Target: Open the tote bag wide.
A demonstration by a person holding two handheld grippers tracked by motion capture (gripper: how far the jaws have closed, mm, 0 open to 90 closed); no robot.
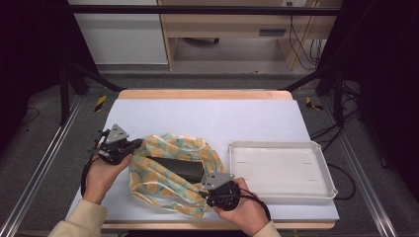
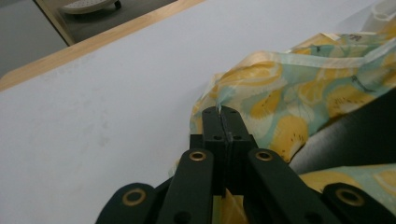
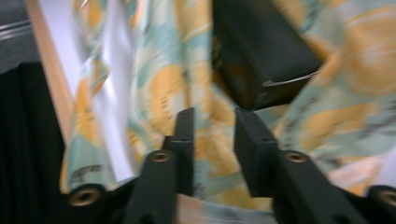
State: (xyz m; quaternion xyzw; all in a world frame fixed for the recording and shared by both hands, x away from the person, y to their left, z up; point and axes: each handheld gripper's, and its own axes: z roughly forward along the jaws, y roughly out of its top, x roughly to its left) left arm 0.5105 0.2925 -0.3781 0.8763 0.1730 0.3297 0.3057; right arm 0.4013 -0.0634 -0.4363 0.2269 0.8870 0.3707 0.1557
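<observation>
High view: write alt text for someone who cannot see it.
A person at a table works a lemon-print bag holding a black box, the left gripper pinching the bag's left edge and the right gripper at its near right edge. An empty white tray sits to the right on the pale mat.
</observation>
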